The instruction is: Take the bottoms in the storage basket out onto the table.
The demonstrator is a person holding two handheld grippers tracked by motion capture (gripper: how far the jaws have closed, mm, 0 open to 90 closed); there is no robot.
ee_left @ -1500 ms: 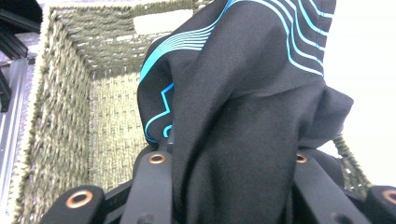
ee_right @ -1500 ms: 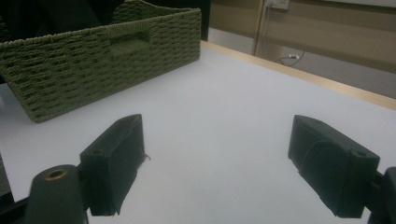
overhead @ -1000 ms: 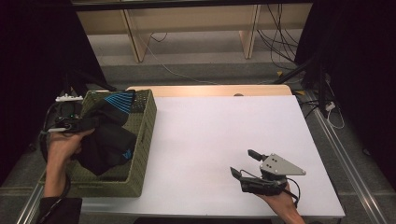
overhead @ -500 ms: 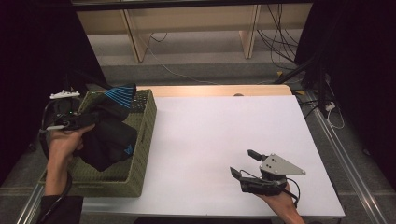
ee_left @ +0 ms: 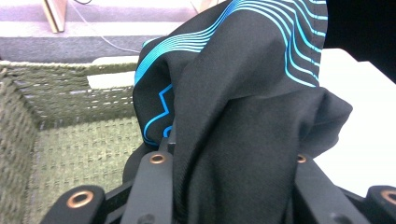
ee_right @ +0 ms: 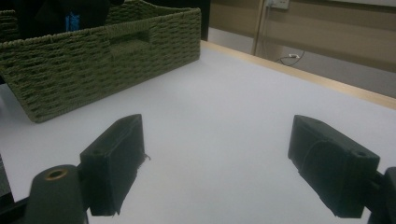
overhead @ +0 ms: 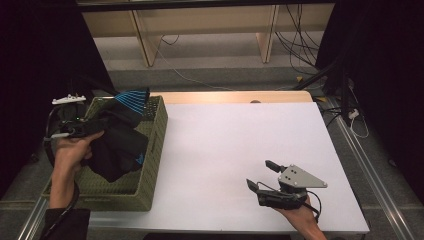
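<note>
Black cloth [overhead: 117, 145] with bright blue stripes hangs over the woven green basket [overhead: 145, 192] at the left side of the white worktop [overhead: 235, 145]. In the high view the left gripper [overhead: 75, 131] is held above the basket's left edge, and the cloth drapes from it down into the basket, with one striped corner lifted toward the basket's far wall. In the left gripper view the cloth [ee_left: 243, 140] is bunched between the two black fingers [ee_left: 152, 186], which are clamped on it; folds spill out ahead of them and to the right, and the basket's woven floor and walls [ee_left: 60, 93] lie below and to the left.

The right gripper [overhead: 261, 176] rests on the worktop near its front right, well apart from the basket, held by the person's right hand [overhead: 300, 217]. In the right gripper view its fingers [ee_right: 114, 163] stand wide apart with nothing between them, bare white worktop ahead, and the basket [ee_right: 93, 60] at the far left.
</note>
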